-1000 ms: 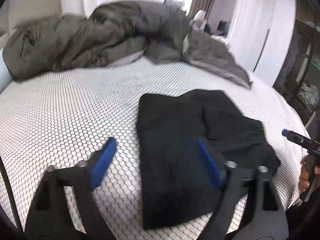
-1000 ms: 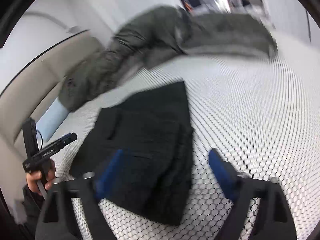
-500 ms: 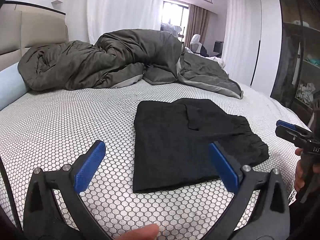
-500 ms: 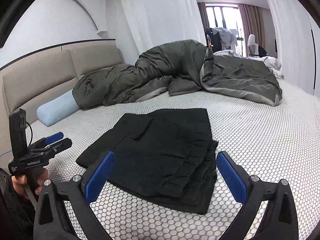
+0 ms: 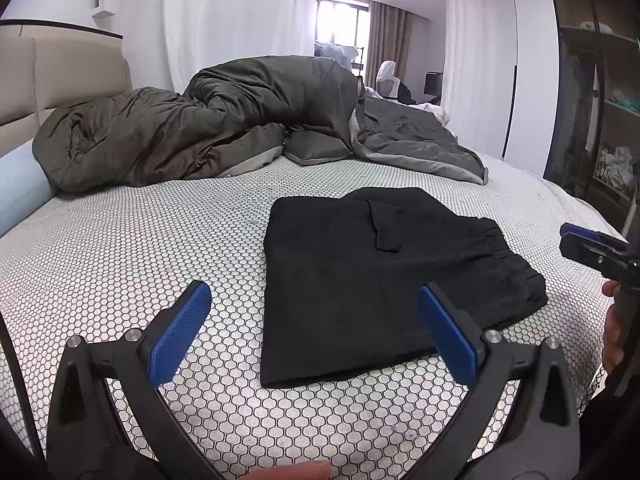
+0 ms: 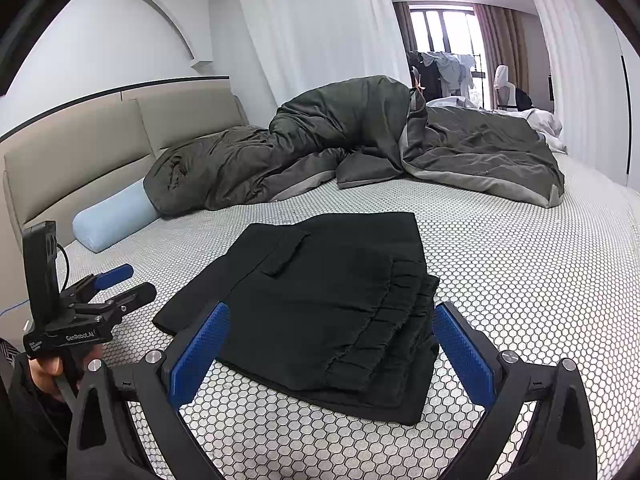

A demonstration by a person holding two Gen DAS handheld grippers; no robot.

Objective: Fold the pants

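Legible text: one item. "GenRoboAI", white lettering on the black side of the left hand-held gripper (image 6: 120, 286) body, seen in the right wrist view at lower left. A second, smaller white marking sits at the rear end of the same body; too small to read. Left wrist view: no readable text, labels or numbers.

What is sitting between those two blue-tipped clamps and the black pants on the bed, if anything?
Nothing visible. The folded black pants lie alone on the honeycomb-patterned bed cover, right ahead of the open left gripper and the open right gripper. The rumpled grey duvet and the pale blue pillow lie well beyond.
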